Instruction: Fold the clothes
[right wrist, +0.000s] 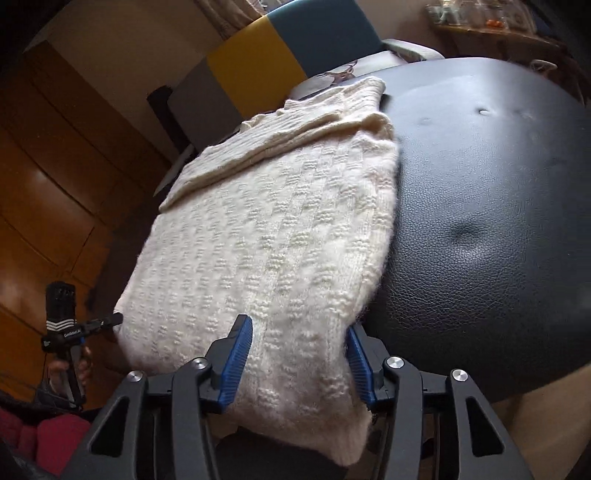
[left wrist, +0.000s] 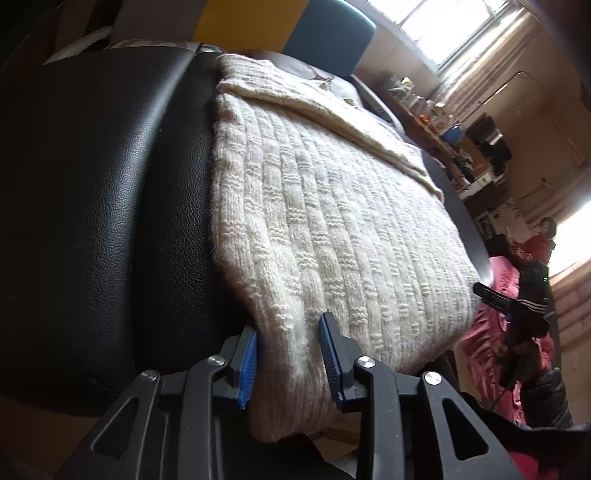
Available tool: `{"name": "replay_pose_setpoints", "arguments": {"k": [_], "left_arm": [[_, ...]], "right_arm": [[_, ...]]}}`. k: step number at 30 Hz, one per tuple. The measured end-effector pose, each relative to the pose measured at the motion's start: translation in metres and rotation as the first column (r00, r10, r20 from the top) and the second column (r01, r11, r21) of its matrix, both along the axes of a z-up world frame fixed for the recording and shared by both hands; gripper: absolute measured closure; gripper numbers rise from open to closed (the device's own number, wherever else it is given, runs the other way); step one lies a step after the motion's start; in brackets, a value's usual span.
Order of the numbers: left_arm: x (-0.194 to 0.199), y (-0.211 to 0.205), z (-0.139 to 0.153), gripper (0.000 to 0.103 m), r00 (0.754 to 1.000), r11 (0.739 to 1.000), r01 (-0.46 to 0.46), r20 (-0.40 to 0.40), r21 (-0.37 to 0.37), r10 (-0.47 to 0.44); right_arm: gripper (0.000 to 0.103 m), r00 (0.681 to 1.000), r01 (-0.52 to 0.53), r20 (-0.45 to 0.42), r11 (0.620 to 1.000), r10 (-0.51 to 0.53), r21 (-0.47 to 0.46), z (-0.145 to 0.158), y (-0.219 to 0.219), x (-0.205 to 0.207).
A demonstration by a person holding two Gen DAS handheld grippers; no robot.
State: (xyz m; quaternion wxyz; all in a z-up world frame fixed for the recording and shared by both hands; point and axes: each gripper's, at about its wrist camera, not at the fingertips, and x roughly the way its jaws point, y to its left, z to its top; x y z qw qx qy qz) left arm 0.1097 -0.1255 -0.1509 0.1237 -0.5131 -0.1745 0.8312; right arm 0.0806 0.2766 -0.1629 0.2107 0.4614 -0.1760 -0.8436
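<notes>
The black leather seat point(right wrist: 498, 221), wide and padded, carries the whole job: a cream knitted sweater point(left wrist: 332, 206) lies flat along one side of it, its near hem hanging over the near edge toward both cameras. Judging from how it lies, the folding is well along: the body is a tidy long panel, and a narrower strip of knit, most likely a sleeve point(right wrist: 280, 136), is laid across the far end, so the side folds look done. What seems left is the crosswise fold, bringing the near hem up over the far part, and perhaps a final halving. The left gripper point(left wrist: 290, 360) sits at the hem's left corner, its blue pads on either side of the knit at a middling gap; the cloth fills that gap, though I cannot tell if the pads truly pinch it. The right gripper point(right wrist: 299, 363) is at the hem's right corner, jaws likewise half closed around a broad fold of knit, with the same doubt about a firm hold. Beyond the seat's far edge stands a chair back point(right wrist: 280, 51) in yellow and teal, and next to the sweater's far end lies a grey cushion point(right wrist: 332, 79), close enough to meet a hem flung too far. A wooden cupboard point(right wrist: 55, 177) fills the left of the room, a bright window point(left wrist: 450, 26) and a cluttered shelf point(left wrist: 443, 122) the right, all well apart from the work. Red bedding point(left wrist: 495, 332) lies below the right side of the seat.
</notes>
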Motion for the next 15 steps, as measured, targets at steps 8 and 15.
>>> {"name": "replay_pose_setpoints", "arguments": {"k": [8, 15], "left_arm": [[0.001, -0.005, 0.001, 0.092, 0.999, 0.999, -0.051, -0.001, 0.0, 0.051], [0.004, 0.004, 0.002, 0.075, 0.997, 0.997, -0.075, -0.026, 0.015, 0.075]], "right_arm": [[0.0, 0.986, -0.151, -0.038, 0.965, 0.162, 0.214, 0.001, -0.054, 0.001], [0.072, 0.998, -0.036, -0.036, 0.957, 0.048, 0.287, 0.006, -0.035, 0.007]]}}
